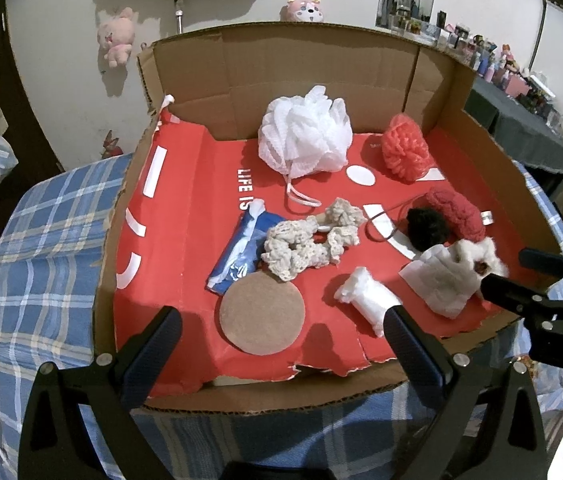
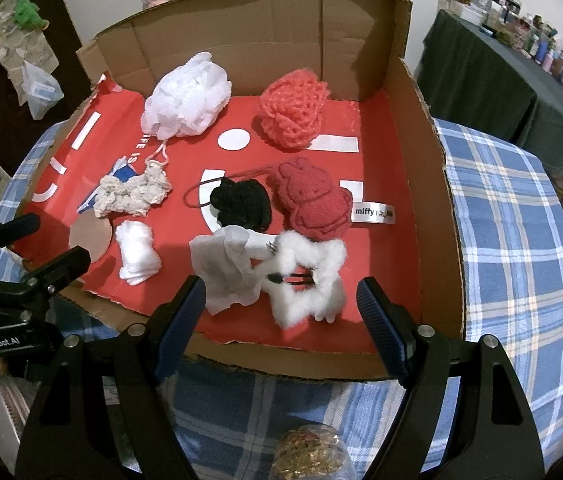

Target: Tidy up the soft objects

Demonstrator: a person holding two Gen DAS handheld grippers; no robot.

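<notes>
A cardboard box (image 1: 241, 76) with a red floor holds soft things: a white mesh puff (image 1: 305, 132), a coral puff (image 1: 405, 150), a cream crochet scrunchie (image 1: 309, 240), a red knit bunny (image 2: 315, 204), a black knit piece (image 2: 243, 202), a white fluffy clip (image 2: 309, 280), a white tissue (image 2: 227, 264) and a white wad (image 2: 135, 254). My left gripper (image 1: 281, 346) is open and empty above the box's near edge. My right gripper (image 2: 281, 316) is open and empty just before the fluffy clip.
A brown round disc (image 1: 261, 318) and a blue packet (image 1: 237, 254) lie in the box. The box stands on a blue plaid cloth (image 2: 513, 240). Plush toys (image 1: 117, 36) hang on the wall. A dark table (image 2: 481, 76) with small items stands at the right.
</notes>
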